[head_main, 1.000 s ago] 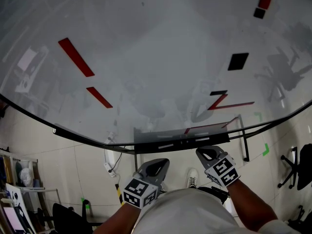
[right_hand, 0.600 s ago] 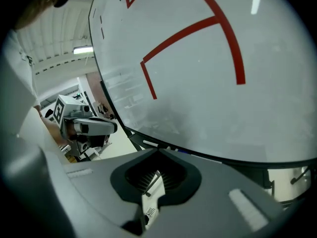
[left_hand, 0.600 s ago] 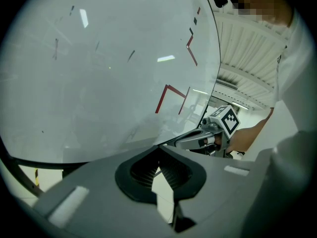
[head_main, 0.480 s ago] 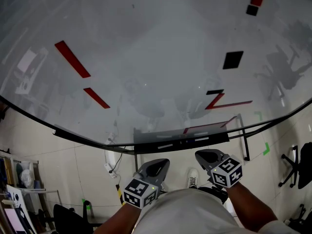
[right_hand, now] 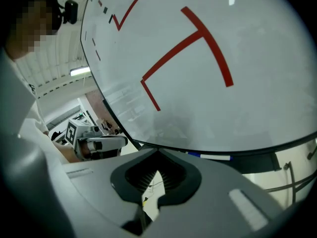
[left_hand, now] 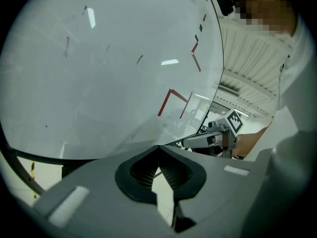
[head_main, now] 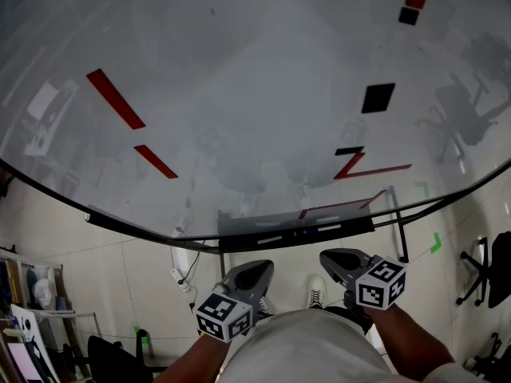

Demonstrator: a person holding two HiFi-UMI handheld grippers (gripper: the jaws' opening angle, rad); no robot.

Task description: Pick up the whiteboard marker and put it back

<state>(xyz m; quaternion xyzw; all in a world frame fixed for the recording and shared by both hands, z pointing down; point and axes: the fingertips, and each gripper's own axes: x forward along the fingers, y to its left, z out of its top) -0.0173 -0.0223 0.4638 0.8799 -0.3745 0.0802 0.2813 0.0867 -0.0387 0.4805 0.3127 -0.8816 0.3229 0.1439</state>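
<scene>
A whiteboard (head_main: 255, 94) fills the head view, with a dark tray (head_main: 363, 223) along its lower edge. Whiteboard markers lie flat in the tray: one (head_main: 270, 238) left of centre, another (head_main: 329, 228) to its right. In the right gripper view a white marker with a blue end (right_hand: 215, 157) rests on the tray (right_hand: 267, 161). My left gripper (head_main: 254, 268) (left_hand: 158, 148) and right gripper (head_main: 334, 258) (right_hand: 158, 151) hang side by side below the tray, close to my body. Both are shut, with nothing between the jaws. Neither touches the tray.
Red strips (head_main: 115, 98), a black square (head_main: 378, 97) and red drawn lines (head_main: 359, 166) mark the board. Below it are a tiled floor, a white shoe (head_main: 315, 292), cables by the wall (head_main: 182, 274) and an office chair (head_main: 487, 274) at the right.
The board has drifted slightly up in the head view. The right gripper has shifted a little to the right and turned; the left has barely moved. Both stay shut.
</scene>
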